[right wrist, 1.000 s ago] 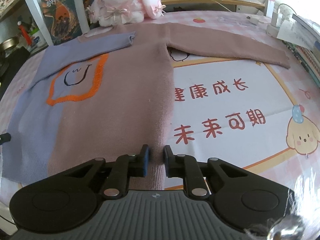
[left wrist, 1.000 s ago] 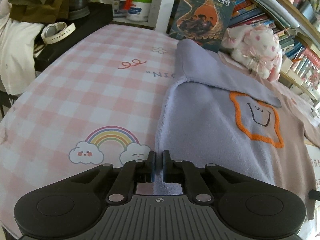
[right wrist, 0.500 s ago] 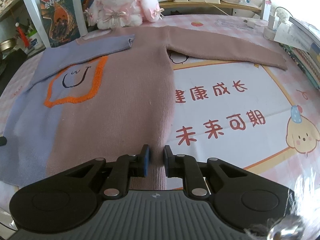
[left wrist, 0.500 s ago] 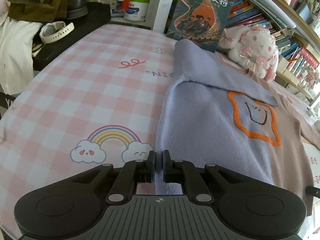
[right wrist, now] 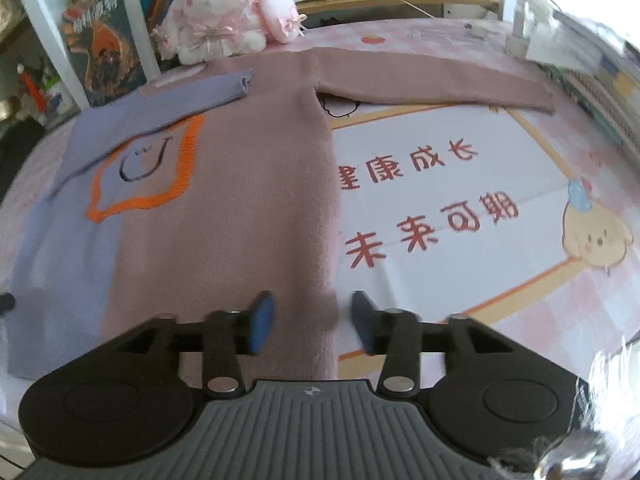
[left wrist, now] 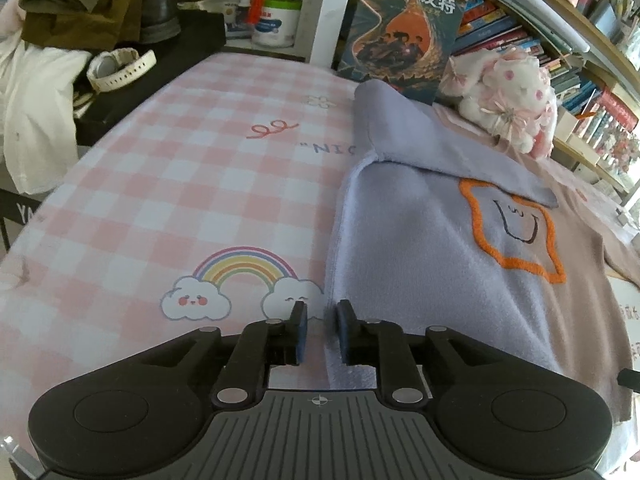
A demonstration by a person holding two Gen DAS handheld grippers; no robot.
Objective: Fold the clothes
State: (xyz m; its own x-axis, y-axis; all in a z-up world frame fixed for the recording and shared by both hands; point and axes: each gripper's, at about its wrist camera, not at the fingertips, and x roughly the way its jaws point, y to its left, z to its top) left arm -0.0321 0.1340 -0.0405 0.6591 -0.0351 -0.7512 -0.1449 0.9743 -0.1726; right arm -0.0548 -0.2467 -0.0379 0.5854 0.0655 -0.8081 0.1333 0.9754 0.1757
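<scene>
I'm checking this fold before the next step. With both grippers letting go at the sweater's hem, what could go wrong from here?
The left gripper and right gripper are opening over the sweater hem, so fabric might cling to a pad and drag. The pink sleeve lies stretched out, unfolded; folding the body first could trap it. The plush rabbit sits by the collar and may snag.

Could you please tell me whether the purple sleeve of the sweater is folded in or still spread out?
Folded in: the purple sleeve lies across the sweater chest above the orange star, while the pink sleeve stays stretched out.
</scene>
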